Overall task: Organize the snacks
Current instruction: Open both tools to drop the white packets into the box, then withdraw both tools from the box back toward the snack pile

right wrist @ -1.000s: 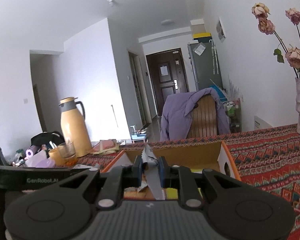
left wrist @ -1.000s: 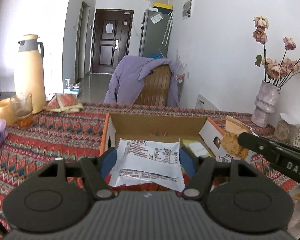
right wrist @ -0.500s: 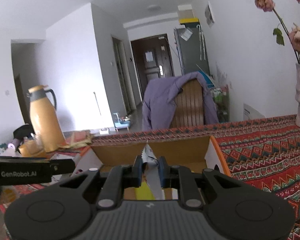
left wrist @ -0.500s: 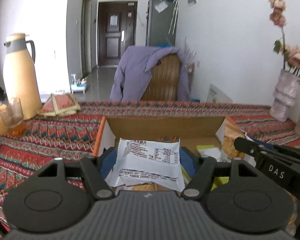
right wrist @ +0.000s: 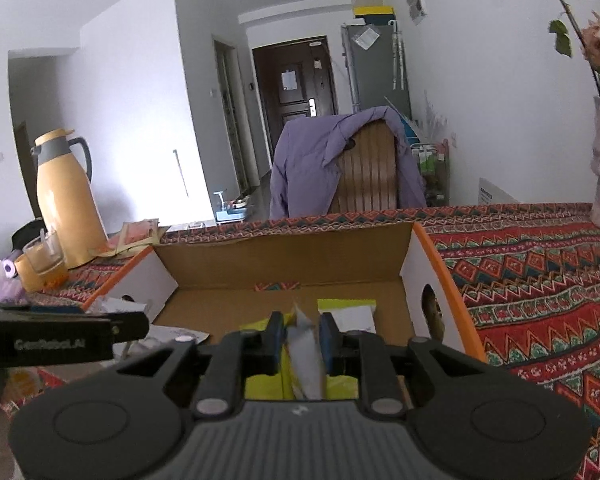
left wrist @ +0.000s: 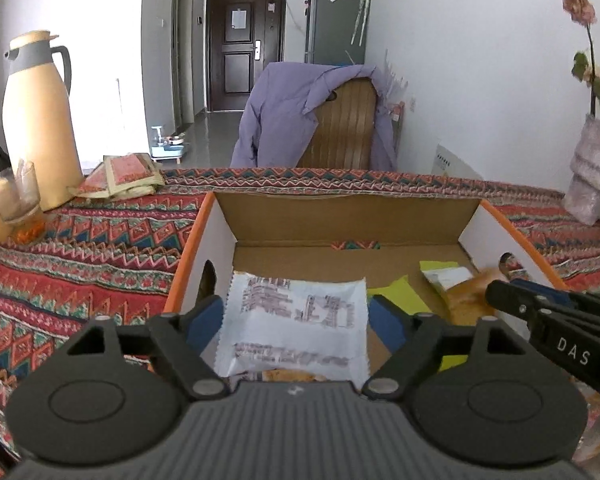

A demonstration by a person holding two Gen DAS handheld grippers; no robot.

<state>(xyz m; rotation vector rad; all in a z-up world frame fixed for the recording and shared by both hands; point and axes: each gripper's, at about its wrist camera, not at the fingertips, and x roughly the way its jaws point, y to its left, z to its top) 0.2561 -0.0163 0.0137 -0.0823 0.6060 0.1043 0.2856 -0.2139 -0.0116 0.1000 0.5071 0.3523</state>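
An open cardboard box (left wrist: pixel 220 236) with orange-edged white walls stands on the patterned tablecloth; it also shows in the right wrist view (right wrist: pixel 424 264). My left gripper (left wrist: pixel 298 320) is shut on a white snack packet (left wrist: pixel 296 320), held flat over the box's near left part. My right gripper (right wrist: pixel 300 338) is shut on a thin silvery snack packet (right wrist: pixel 306 352), held edge-on over the box. Yellow-green packets (left wrist: pixel 440 276) lie on the box floor, also seen in the right wrist view (right wrist: pixel 346 308). The right gripper (left wrist: pixel 540 320) shows at the left view's right edge.
A yellow thermos (left wrist: pixel 40 120) and a glass (left wrist: pixel 16 196) stand at the table's left. Folded cloths (left wrist: pixel 120 176) lie behind. A vase with dried flowers (left wrist: pixel 592 168) stands at the right. A chair with a purple jacket (left wrist: pixel 312 116) is beyond the table.
Both grippers have moved forward and lower, over the box, each still holding its packet. The box now fills more of both views.
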